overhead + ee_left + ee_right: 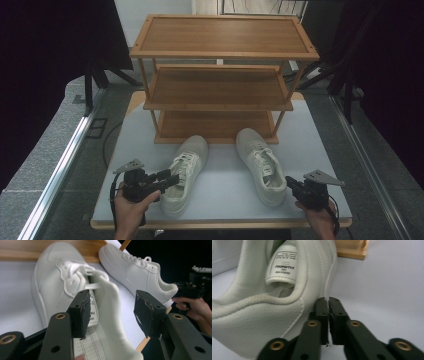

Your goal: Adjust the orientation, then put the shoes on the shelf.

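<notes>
Two white lace-up sneakers lie on the table, toes toward a wooden rack. In the high view my left gripper (171,178) is at the heel opening of the left sneaker (186,170). The left gripper view shows this gripper (113,312) open, one pad inside the left sneaker (50,282) and one outside, with the padded collar wall between them and not squeezed. My right gripper (289,181) sits just behind the heel of the right sneaker (260,162). Up close, the right gripper (328,308) is shut with nothing in it, beside the heel of the right sneaker (262,315).
A three-shelf wooden shoe rack (220,75) stands at the back of the grey table (225,200), its shelves bare. Its foot (352,251) shows beyond the right sneaker. The table's front edge is close behind both hands. Dark stands flank the table.
</notes>
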Demonstrator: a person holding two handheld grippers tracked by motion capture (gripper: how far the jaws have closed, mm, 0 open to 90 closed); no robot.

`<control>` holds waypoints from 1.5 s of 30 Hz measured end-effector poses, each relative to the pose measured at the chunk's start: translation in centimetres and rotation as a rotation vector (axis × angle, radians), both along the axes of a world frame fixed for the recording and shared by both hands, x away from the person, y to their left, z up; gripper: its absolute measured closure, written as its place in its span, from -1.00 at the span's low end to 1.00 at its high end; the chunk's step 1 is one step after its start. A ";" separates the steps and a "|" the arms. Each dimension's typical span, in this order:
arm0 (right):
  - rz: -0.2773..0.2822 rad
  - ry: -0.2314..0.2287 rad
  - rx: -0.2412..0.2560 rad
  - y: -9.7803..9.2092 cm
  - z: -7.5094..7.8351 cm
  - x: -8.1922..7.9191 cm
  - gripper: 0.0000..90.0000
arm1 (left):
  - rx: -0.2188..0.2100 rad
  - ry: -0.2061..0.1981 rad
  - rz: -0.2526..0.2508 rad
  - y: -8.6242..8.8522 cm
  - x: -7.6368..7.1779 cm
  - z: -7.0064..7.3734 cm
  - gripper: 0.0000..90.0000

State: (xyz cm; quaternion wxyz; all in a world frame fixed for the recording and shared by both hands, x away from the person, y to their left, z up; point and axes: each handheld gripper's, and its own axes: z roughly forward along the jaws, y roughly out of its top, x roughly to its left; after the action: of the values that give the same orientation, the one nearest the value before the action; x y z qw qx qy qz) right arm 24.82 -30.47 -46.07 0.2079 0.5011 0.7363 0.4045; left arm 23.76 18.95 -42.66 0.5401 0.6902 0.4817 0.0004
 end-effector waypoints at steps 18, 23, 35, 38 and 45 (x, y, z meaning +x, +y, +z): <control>-0.008 -0.152 0.109 -0.6 2.2 -0.2 0.06 | -0.013 -0.037 0.080 1.1 -0.3 0.1 0.03; 0.035 -0.169 0.091 0.4 2.7 -0.3 0.01 | -0.004 -0.050 0.089 1.2 -0.4 0.3 0.02; 0.088 -0.160 0.051 2.0 3.3 1.8 -0.02 | 0.096 -0.042 0.096 0.3 0.9 -0.3 0.00; 0.098 -0.158 0.034 2.1 3.2 2.4 -0.02 | 0.127 -0.043 0.097 0.1 1.6 -0.2 0.00; 0.104 -0.115 0.018 2.2 2.7 4.7 -0.01 | 0.240 -0.036 0.089 -1.6 4.0 -0.6 0.00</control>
State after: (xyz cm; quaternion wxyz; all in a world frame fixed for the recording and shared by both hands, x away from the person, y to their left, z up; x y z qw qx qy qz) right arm 29.50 -28.22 -43.41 0.2239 0.4397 0.7445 0.4497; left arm 27.75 17.34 -43.25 0.4616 0.7276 0.4986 0.0941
